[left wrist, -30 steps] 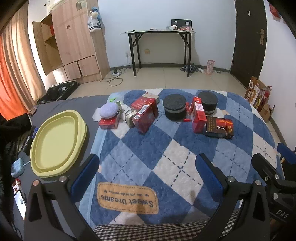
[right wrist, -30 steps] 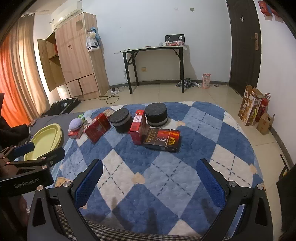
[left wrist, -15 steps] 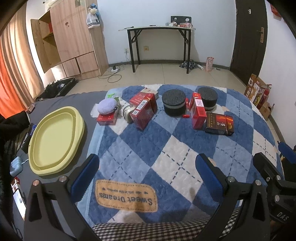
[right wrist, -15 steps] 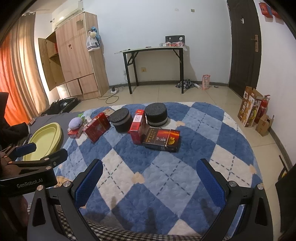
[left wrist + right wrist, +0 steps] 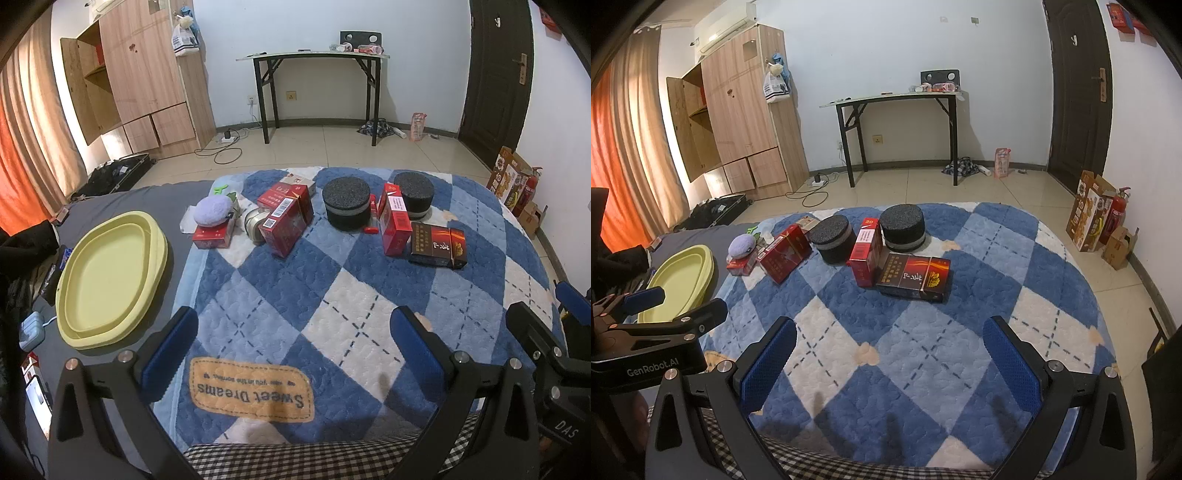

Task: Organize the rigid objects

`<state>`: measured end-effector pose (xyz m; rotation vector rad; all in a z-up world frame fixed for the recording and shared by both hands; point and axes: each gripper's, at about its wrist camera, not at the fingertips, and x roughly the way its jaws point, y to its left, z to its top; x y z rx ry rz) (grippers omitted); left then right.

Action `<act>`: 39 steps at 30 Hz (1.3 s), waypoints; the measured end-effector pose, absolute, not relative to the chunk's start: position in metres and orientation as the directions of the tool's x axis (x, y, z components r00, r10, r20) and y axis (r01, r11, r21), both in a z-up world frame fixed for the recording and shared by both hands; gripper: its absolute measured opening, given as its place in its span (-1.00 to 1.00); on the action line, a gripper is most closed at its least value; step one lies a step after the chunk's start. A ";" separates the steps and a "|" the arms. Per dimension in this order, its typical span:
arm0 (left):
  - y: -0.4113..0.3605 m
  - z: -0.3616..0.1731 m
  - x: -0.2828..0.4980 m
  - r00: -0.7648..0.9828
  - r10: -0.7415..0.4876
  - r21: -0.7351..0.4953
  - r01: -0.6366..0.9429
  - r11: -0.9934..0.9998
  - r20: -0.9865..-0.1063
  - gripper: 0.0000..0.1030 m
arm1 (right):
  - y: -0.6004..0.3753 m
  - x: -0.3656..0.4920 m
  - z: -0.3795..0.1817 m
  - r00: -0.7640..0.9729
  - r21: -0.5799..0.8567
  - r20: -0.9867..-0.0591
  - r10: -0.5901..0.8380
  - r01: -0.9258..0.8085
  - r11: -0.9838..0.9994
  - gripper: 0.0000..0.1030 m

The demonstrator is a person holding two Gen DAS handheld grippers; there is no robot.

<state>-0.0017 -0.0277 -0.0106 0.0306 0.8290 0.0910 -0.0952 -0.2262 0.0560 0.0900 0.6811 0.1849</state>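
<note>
blue-and-white diamond quilt (image 5: 369, 295), yellow-green basin (image 5: 74, 328), red boxes (image 5: 284, 225), black foam rounds (image 5: 347, 206)

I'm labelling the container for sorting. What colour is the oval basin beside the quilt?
Pale yellow-green basin, clearest in the left wrist view.

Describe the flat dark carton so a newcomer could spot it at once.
Start at the blue and white checked blanket and find the row of boxes and black cylinders across its far half. At the row's right end, in front of the right-hand black cylinder, lies the dark carton. Unlike the upright red box beside it, it lies flat and is dark brown with a red-orange band.
</note>
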 end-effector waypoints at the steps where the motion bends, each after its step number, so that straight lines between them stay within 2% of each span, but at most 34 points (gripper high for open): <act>1: -0.028 -0.010 -0.002 0.673 0.093 0.063 -0.069 0.996 -0.734 1.00 | -0.227 -0.095 0.056 0.760 0.143 -0.618 0.199 -0.140 0.980 0.99; 24: -0.027 -0.010 -0.002 0.673 0.094 0.066 -0.068 0.996 -0.734 1.00 | -0.229 -0.097 0.056 0.763 0.148 -0.616 0.198 -0.134 0.980 0.99; 39: -0.040 -0.017 -0.003 0.681 0.107 0.112 -0.036 0.993 -0.725 1.00 | -0.232 -0.098 0.057 0.764 0.160 -0.613 0.202 -0.131 0.978 0.99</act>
